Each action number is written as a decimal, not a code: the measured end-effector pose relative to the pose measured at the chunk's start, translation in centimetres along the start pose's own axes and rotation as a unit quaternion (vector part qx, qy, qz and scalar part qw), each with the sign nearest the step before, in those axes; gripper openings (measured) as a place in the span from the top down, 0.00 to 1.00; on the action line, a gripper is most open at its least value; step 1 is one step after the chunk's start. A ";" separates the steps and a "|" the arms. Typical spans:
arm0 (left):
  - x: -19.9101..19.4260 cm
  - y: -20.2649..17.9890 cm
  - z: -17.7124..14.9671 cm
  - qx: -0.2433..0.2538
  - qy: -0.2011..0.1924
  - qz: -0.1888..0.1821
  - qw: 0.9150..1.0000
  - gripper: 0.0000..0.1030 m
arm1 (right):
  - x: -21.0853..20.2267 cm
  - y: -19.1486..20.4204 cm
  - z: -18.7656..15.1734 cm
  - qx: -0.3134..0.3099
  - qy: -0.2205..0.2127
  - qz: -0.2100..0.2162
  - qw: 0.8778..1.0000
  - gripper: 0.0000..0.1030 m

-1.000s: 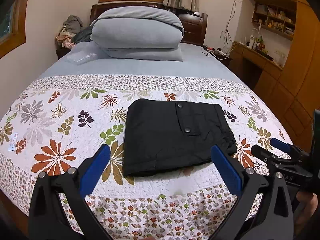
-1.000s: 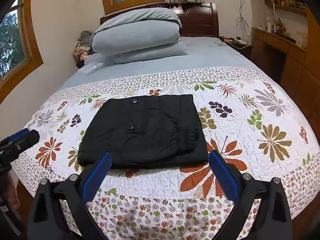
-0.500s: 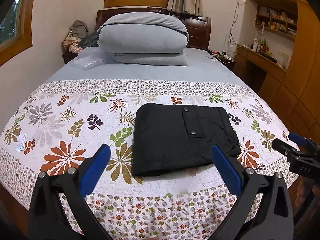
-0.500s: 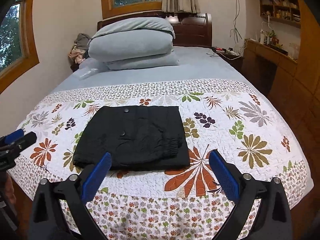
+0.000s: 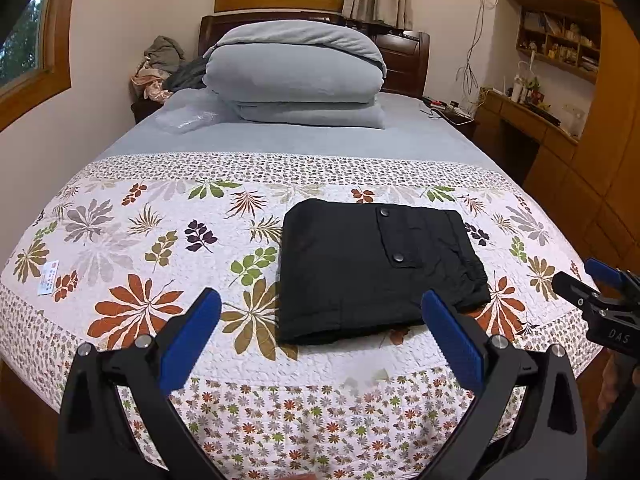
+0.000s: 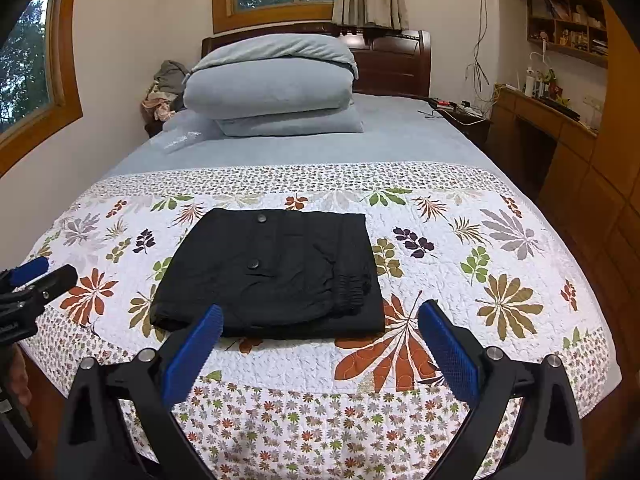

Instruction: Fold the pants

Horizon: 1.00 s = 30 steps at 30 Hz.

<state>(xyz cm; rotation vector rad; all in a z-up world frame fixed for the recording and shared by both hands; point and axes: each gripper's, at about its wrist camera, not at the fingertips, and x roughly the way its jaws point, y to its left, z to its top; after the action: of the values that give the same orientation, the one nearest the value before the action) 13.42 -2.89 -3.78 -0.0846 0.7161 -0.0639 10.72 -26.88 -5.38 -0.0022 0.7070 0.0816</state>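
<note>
Black pants (image 5: 376,268) (image 6: 272,272) lie folded into a neat rectangle on the floral quilt (image 5: 132,248) (image 6: 480,264), with two snap buttons on a pocket flap facing up. My left gripper (image 5: 320,304) hangs open above the foot of the bed, short of the pants' near edge, nothing between its blue pads. My right gripper (image 6: 318,316) is open too, held back from the pants and empty. Each gripper also shows at the edge of the other's view: the right gripper (image 5: 592,284) and the left gripper (image 6: 36,276).
Stacked grey bedding (image 5: 296,76) sits near the headboard, with a plastic bag (image 5: 188,120) beside it. A pile of clothes (image 5: 160,68) lies at the back left. A wooden desk and cabinets (image 5: 568,140) line the right wall. A small label (image 5: 48,278) sits on the quilt's left.
Both grippers have pulled back and risen away from the bed, so the pants look smaller and farther. The pants have not moved. Both grippers stay open.
</note>
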 end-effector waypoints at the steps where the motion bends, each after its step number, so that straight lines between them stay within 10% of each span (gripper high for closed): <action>1: 0.0 0.0 0.0 0.000 0.000 0.001 1.000 0.03 | 0.0 0.1 0.1 0.000 0.000 0.000 1.000 0.04; 30: 0.1 -0.3 -0.2 0.006 0.006 -0.004 1.000 0.02 | 0.0 -0.1 0.1 0.000 -0.001 0.002 1.000 0.04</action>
<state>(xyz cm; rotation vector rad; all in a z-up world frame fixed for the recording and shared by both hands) 13.37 -3.20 -3.96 -0.0757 0.7275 -0.0760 10.78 -26.94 -5.33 -0.0008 0.7059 0.0864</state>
